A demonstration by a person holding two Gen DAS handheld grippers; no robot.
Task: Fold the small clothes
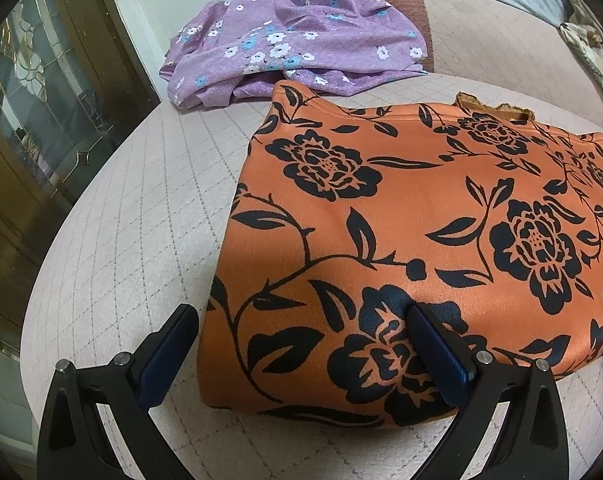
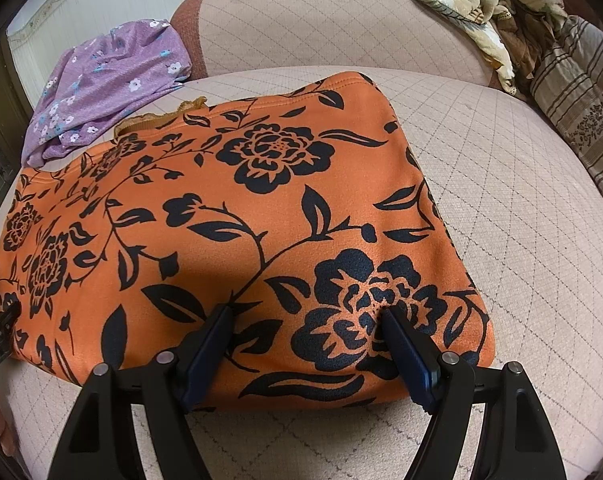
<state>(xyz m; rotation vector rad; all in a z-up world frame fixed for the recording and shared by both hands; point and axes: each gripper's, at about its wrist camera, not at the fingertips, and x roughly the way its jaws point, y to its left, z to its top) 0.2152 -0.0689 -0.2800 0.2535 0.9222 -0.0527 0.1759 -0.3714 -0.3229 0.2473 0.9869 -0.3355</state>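
Observation:
An orange garment with black flowers lies folded flat on the pale quilted sofa seat. My left gripper is open at its near left corner: the left finger stands over the bare cushion and the right fingertip rests over the cloth. My right gripper is open over the near right part of the garment, both tips on or just above the fabric. Neither gripper has cloth pinched between its fingers. A bit of the left gripper shows at the left edge of the right wrist view.
A crumpled purple floral garment lies behind the orange one by the armrest. More loose clothes and a striped cloth sit at the back right. A glass-fronted cabinet stands left of the sofa.

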